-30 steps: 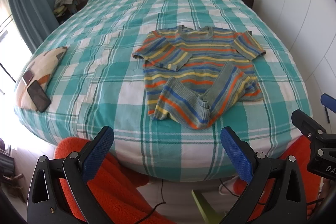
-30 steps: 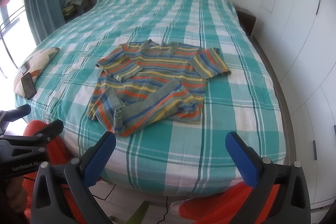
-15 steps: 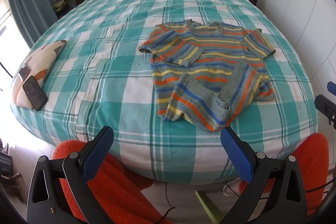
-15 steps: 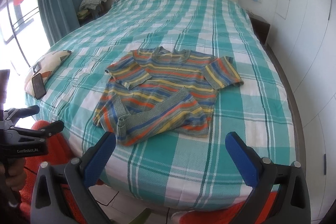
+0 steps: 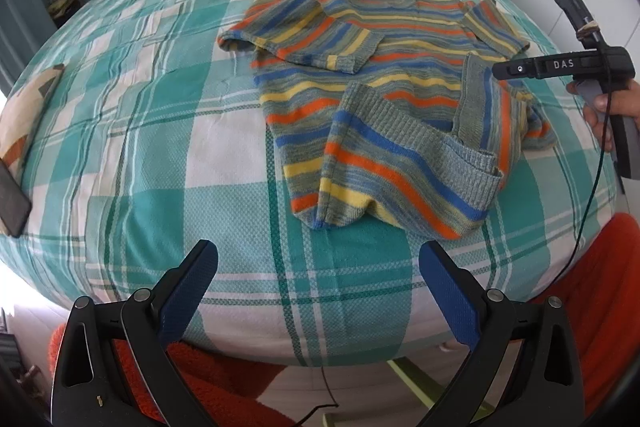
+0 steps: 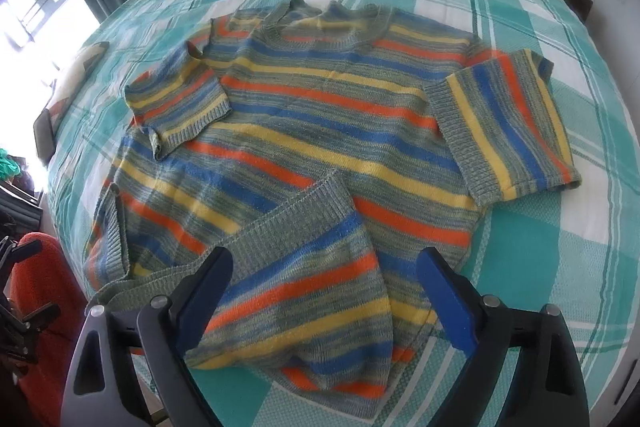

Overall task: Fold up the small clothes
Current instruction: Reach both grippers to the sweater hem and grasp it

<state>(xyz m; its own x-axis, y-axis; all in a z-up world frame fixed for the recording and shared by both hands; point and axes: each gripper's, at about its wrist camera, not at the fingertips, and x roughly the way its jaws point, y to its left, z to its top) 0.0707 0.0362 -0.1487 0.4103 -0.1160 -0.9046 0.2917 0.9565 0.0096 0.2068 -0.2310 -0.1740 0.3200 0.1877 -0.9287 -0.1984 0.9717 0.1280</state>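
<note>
A small knit sweater striped in grey-green, blue, orange and yellow lies face up on the plaid bed, its hem crumpled and turned up toward the chest. My left gripper hangs open over bare bedspread just short of the sweater's near left corner. My right gripper hovers low over the rumpled hem with the knit showing between its blue fingers; its jaws are closing but the pads are apart from the cloth. The right gripper's body, held by a hand, shows at the right of the left wrist view.
The bed wears a teal and white plaid cover. A pillow with a dark phone lies at its left edge. An orange fleece garment on the person fills the near foreground. White wardrobe doors stand on the right, a curtain on the left.
Both grippers dropped and closed in on the sweater. The right one moved far more, from over the bed's edge to right above the hem, and its jaws narrowed slightly.
</note>
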